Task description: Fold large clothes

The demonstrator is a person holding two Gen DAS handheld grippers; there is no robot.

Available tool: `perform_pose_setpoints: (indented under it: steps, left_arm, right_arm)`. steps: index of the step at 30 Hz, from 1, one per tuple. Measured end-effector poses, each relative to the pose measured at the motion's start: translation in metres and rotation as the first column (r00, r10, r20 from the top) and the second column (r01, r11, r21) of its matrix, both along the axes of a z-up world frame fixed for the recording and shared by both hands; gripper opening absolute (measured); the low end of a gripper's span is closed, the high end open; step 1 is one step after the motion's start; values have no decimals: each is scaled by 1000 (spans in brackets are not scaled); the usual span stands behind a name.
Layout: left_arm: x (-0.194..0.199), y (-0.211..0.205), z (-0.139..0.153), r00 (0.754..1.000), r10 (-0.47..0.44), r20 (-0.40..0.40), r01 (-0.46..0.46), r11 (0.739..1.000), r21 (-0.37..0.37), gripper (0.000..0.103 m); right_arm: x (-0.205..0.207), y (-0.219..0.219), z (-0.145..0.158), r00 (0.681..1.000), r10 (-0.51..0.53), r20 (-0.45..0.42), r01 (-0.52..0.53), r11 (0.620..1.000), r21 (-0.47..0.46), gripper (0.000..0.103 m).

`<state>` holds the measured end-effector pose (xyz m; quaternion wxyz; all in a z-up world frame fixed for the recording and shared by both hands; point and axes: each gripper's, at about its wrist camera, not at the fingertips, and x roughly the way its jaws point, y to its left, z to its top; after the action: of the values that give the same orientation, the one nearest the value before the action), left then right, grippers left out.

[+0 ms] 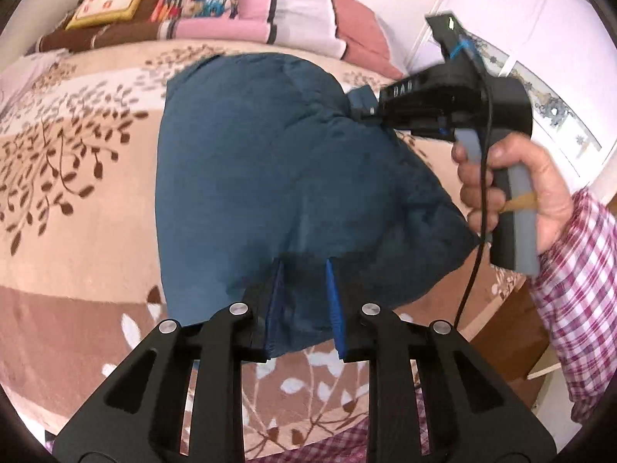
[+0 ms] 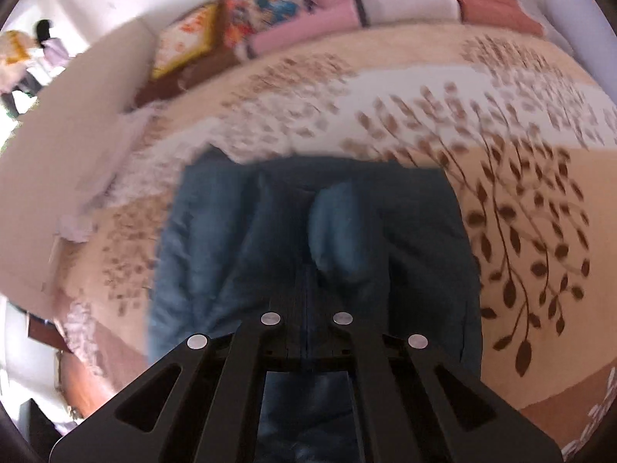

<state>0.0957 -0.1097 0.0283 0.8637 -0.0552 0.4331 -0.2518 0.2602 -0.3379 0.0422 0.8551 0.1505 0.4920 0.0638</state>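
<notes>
A dark blue garment point(image 1: 270, 177) lies bunched on the bed with its near parts lifted. My left gripper point(image 1: 304, 270) is part open with its blue pads on either side of the garment's near edge; I cannot tell whether they pinch it. My right gripper point(image 1: 364, 114) shows in the left wrist view, held by a hand, shut on a fold of the garment at its far right side. In the blurred right wrist view the garment point(image 2: 308, 239) hangs from my right gripper point(image 2: 306, 301), whose jaws are closed on the cloth.
The bed carries a beige and brown leaf-patterned blanket point(image 1: 77, 193). Folded pink, white and brown bedding point(image 1: 293, 11) and a patterned cushion point(image 1: 112, 2) lie at the far edge. A white wall or cabinet point(image 1: 520, 19) stands at the right. The person's checked sleeve point(image 1: 578, 270) is at the right.
</notes>
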Motion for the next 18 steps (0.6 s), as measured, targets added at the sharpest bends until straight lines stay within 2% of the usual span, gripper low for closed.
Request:
perform_pose_setpoints:
  steps: [5, 10, 18]
  left_arm:
    - [4, -18, -8, 999, -37, 6, 37, 998, 45, 22]
    - [4, -35, -9, 998, -66, 18, 64, 995, 73, 23]
    - [8, -46, -12, 999, -50, 8, 49, 993, 105, 25]
  right_arm:
    - [-7, -14, -38, 999, -41, -5, 41, 998, -41, 0]
    - [-13, -32, -64, 997, -78, 12, 78, 997, -28, 0]
    - [-15, -31, -73, 996, -82, 21, 83, 994, -66, 0]
